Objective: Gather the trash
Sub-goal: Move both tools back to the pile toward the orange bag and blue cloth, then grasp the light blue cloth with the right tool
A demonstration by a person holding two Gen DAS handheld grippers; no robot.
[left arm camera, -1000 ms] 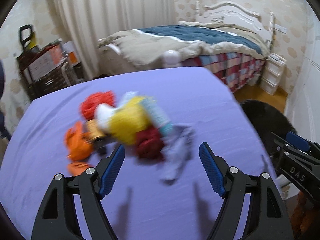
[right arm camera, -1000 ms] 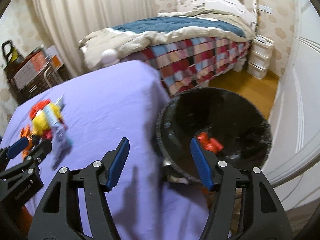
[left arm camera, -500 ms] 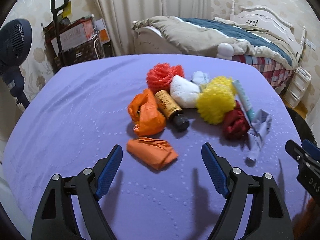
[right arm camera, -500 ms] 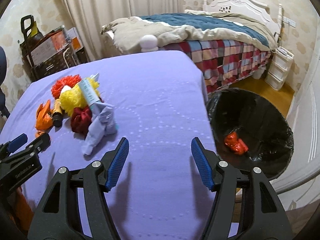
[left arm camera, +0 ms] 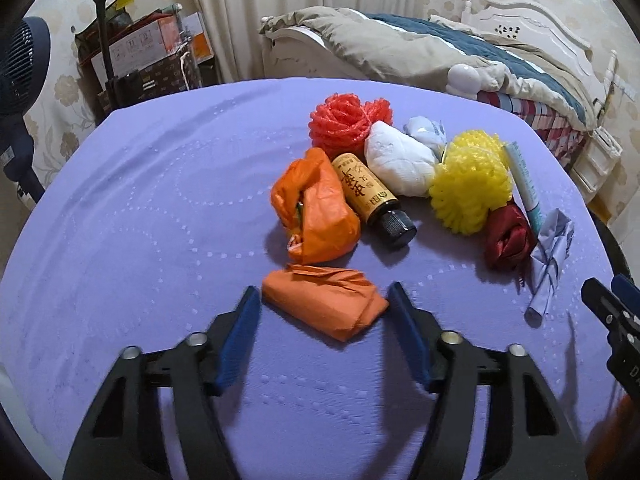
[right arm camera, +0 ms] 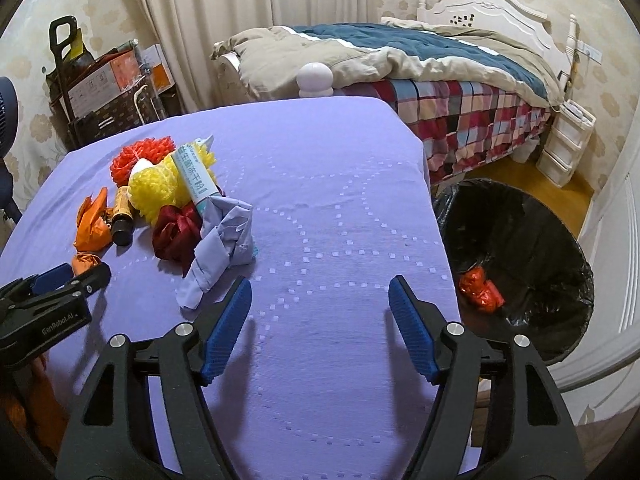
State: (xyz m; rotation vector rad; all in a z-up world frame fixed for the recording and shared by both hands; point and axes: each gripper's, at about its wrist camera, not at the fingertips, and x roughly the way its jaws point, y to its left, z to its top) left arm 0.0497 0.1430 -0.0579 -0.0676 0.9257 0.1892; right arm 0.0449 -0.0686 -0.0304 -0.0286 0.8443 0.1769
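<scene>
A heap of trash lies on the purple table [left arm camera: 140,220]. It holds a flat orange wad [left arm camera: 324,306], an orange bag [left arm camera: 316,212], a brown bottle [left arm camera: 370,194], red [left arm camera: 344,120] and yellow mesh balls [left arm camera: 470,184], white tissue [left arm camera: 400,164], a dark red ribbon [left arm camera: 508,240], a tube [left arm camera: 524,184] and crumpled lavender paper [right arm camera: 220,248]. My left gripper [left arm camera: 322,296] straddles the flat orange wad. Its jaws are closing, and thin gaps remain at both pads. My right gripper [right arm camera: 320,300] hovers over bare cloth beside the lavender paper, its jaws opening with nothing between them.
A black-lined trash bin [right arm camera: 540,248] stands on the floor off the table's right edge, with a red wrapper [right arm camera: 480,290] inside. Behind the table are a bed [right arm camera: 400,60], a cart with boxes [left arm camera: 136,60] and a fan [left arm camera: 20,64].
The left view swung from the table's right side to the heap and moved down onto the flat orange wad, with the jaws narrowing. The right view swung from the bin to the table.
</scene>
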